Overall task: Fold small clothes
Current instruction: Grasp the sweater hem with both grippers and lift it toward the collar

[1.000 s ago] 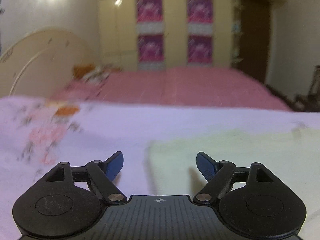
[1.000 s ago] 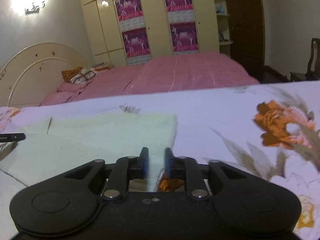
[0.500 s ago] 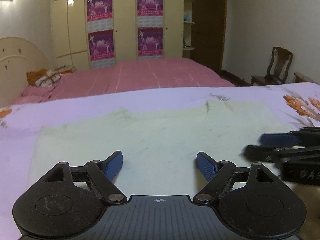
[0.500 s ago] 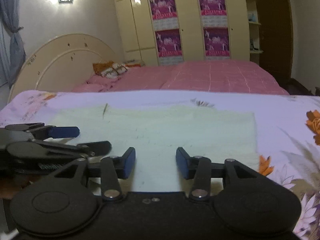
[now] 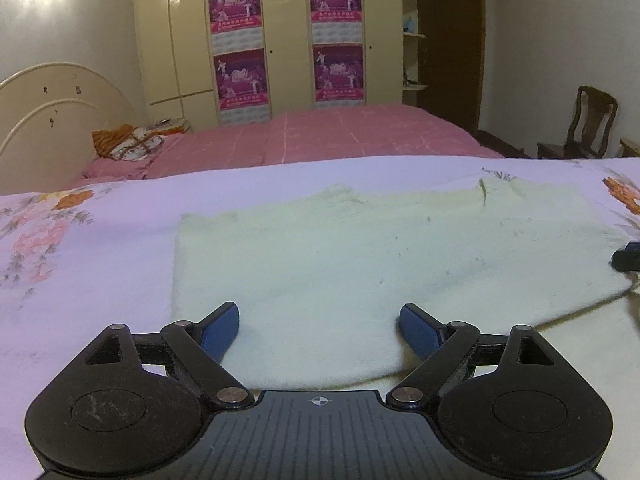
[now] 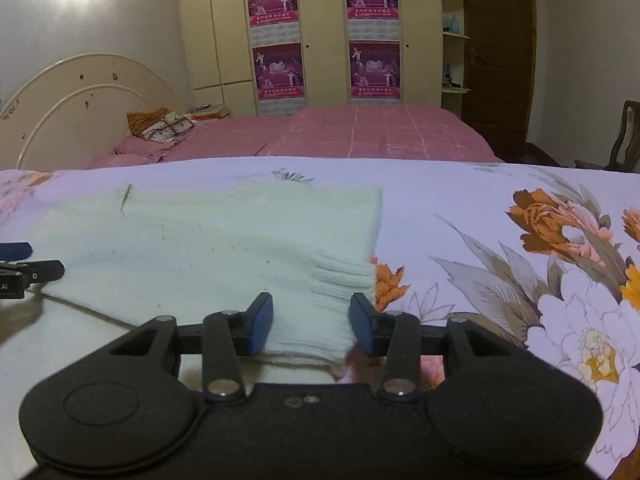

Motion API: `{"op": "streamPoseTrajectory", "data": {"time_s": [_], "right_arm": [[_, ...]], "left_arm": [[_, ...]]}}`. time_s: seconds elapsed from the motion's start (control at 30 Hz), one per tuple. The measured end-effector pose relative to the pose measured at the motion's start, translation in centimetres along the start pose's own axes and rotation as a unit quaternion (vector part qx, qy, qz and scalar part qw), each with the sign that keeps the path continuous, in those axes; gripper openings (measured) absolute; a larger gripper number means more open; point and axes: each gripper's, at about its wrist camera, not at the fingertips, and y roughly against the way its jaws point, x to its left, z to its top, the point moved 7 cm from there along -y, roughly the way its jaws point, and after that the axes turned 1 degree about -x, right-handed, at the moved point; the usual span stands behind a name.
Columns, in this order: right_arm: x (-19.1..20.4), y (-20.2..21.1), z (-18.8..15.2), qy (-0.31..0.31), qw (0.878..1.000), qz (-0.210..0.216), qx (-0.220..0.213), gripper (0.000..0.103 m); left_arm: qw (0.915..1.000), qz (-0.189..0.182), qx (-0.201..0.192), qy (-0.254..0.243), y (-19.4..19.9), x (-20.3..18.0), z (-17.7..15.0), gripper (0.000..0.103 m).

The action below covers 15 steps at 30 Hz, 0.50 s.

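Note:
A pale green garment [image 5: 360, 256] lies flat on the floral lilac sheet [image 5: 80, 280]. It also shows in the right wrist view [image 6: 208, 248]. My left gripper [image 5: 319, 330] is open over the garment's near left part, with the cloth between its blue fingers. My right gripper [image 6: 312, 328] is open over the garment's near right corner, with the ribbed hem [image 6: 340, 280] between its fingers. Each gripper's tip shows at the edge of the other's view: the right one [image 5: 628, 258] and the left one [image 6: 24, 268].
A second bed with a pink cover [image 5: 320, 136] stands beyond the sheet, with a cream headboard [image 5: 52, 120] at left. Wardrobes with magenta posters [image 6: 320, 36] line the back wall. A wooden chair [image 5: 588, 124] stands at far right.
The right gripper was shut a second ago and has opened over the right corner. Both grippers have shifted, and the left one now faces the whole garment from its left side.

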Motion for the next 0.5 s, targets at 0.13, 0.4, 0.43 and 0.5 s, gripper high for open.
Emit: {"op": "streamPoseTrajectory", "data": {"time_s": [0.13, 0.4, 0.43, 0.5], "right_arm": [[-0.1, 2.1, 0.0, -0.006, 1.000, 0.005, -0.008, 0.040], [-2.1, 9.5, -4.7, -0.053, 0.998, 0.025, 0.026, 0.040], [-2.2, 10.4, -5.3, -0.055, 0.998, 0.022, 0.028, 0.041], [-2.4, 12.5, -6.5, -0.067, 0.997, 0.019, 0.035, 0.041]], "left_arm": [[0.9999, 0.007, 0.008, -0.005, 2.2, 0.5, -0.7, 0.087], [0.9993, -0.005, 0.019, 0.031, 10.7, 2.1, -6.3, 0.087], [0.9991, -0.005, 0.022, 0.036, 11.9, 2.4, -7.2, 0.087], [0.9989, -0.005, 0.028, 0.037, 14.2, 3.0, -8.9, 0.087]]}}
